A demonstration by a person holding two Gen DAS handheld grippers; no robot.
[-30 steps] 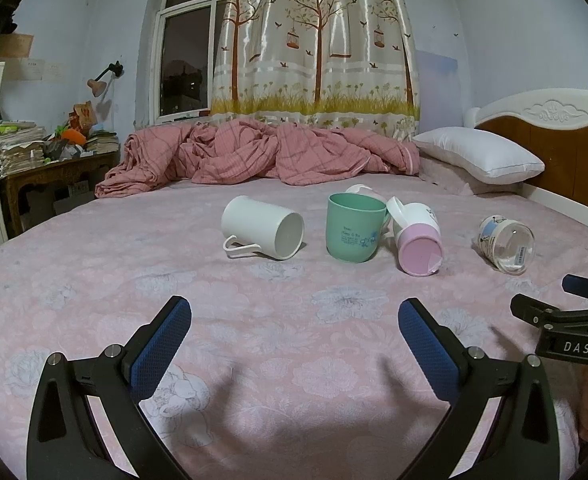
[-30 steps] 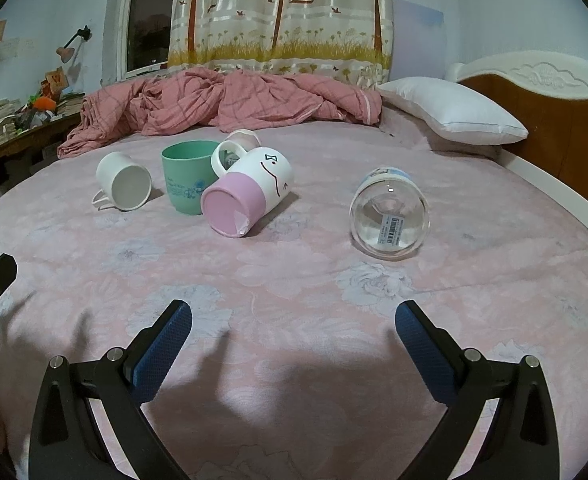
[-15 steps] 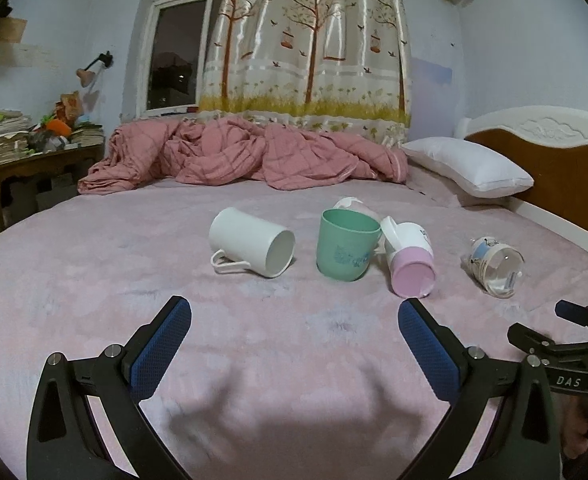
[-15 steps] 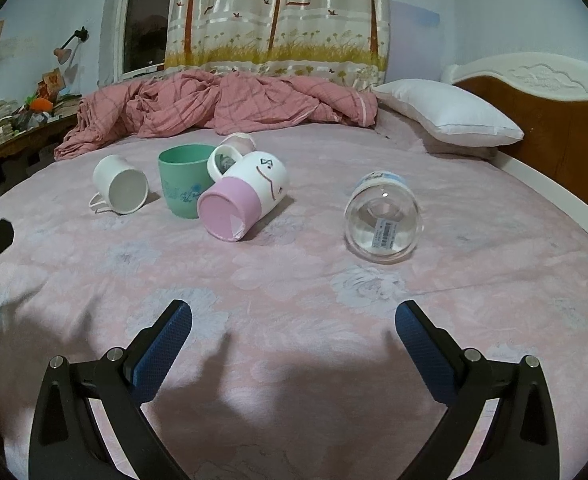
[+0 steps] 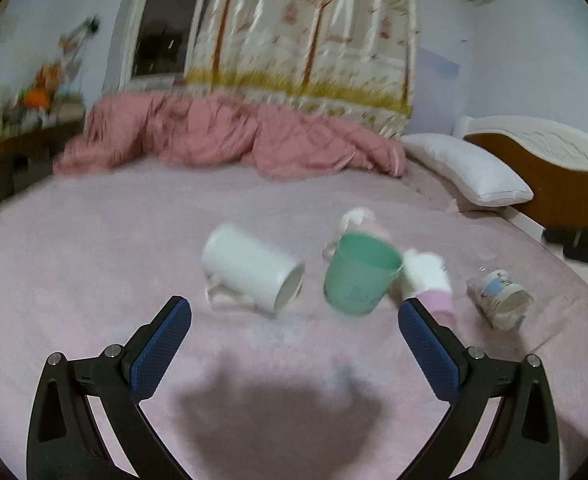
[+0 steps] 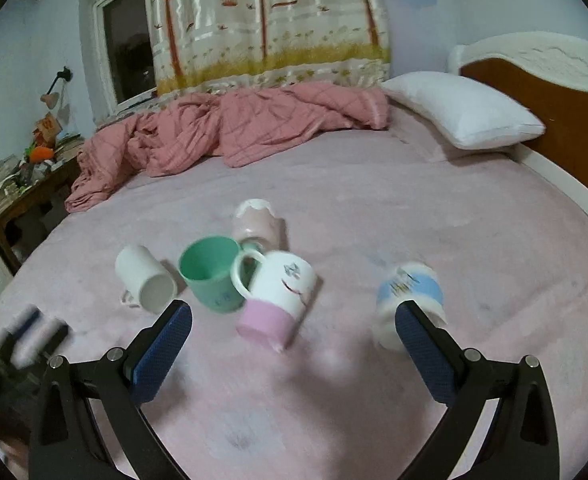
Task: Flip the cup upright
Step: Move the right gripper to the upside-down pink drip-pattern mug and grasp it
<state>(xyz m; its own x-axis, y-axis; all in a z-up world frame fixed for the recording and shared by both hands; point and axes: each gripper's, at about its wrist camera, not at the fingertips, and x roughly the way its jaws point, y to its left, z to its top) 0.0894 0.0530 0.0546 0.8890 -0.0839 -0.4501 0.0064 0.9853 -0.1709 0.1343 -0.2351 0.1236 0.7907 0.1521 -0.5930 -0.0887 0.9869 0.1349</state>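
Observation:
Several cups lie on the pink bed. A white mug (image 5: pixel 250 270) (image 6: pixel 144 282) lies on its side at the left. A green cup (image 5: pixel 360 274) (image 6: pixel 210 276) stands upright. A white-and-pink mug (image 5: pixel 428 284) (image 6: pixel 280 300) lies on its side next to it. A blue-and-white cup (image 5: pixel 498 298) (image 6: pixel 408 292) lies on its side at the right. A pale pink cup (image 6: pixel 256 222) lies behind the green one. My left gripper (image 5: pixel 294 344) is open and empty, in front of the white mug and green cup. My right gripper (image 6: pixel 294 346) is open and empty, in front of the white-and-pink mug.
A crumpled pink quilt (image 5: pixel 222 140) (image 6: pixel 230 132) lies at the back of the bed. A white pillow (image 6: pixel 462 110) and a wooden headboard (image 6: pixel 566 92) are at the right. A cluttered desk (image 6: pixel 18 184) stands at the left. The left gripper shows blurred in the right wrist view (image 6: pixel 26 336).
Both grippers have moved forward toward the cups and risen, looking down on them more. The cups have not moved. Both stay open.

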